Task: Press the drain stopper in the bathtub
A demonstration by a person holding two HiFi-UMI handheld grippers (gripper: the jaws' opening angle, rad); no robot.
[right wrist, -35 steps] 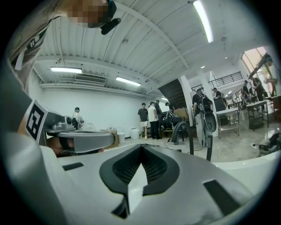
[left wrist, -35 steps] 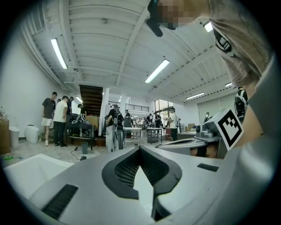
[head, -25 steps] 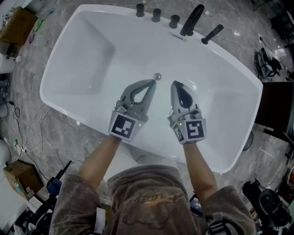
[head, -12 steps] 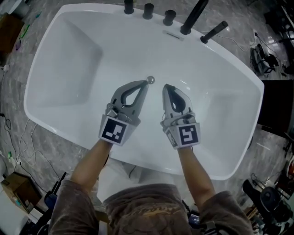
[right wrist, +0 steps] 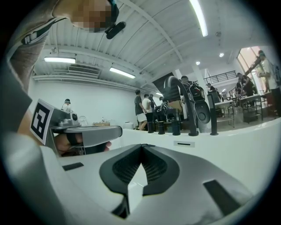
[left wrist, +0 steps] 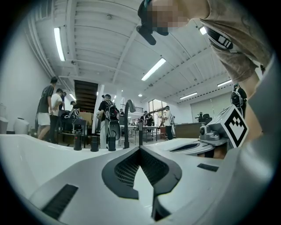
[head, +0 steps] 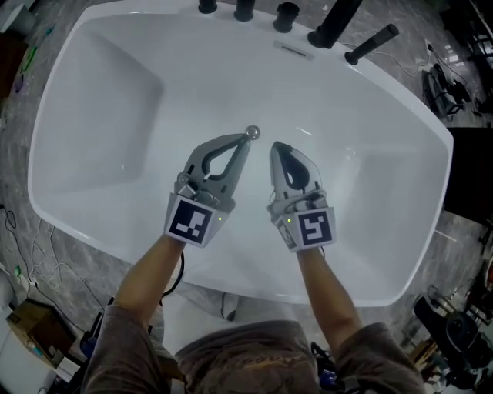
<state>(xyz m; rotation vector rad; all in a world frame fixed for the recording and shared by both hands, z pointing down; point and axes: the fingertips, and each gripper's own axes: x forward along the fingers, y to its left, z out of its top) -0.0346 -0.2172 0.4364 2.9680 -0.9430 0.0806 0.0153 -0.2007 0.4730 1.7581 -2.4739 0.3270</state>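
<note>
In the head view a small round chrome drain stopper sits on the floor of the white bathtub. My left gripper is shut, its tip right beside the stopper; whether it touches cannot be told. My right gripper is shut too, a little right of and nearer than the stopper. In the left gripper view the left gripper has its jaws closed on nothing, and the right gripper looks the same in its own view. The stopper is hidden in both gripper views.
Black tap handles, a black spout and a hand-shower line the tub's far rim, above a slot overflow. Cables and boxes lie on the marble floor at left. Several people stand in the background.
The tub has grown larger in the head view as the view has closed in on it. Both shut grippers have held their place, the left tip staying by the stopper.
</note>
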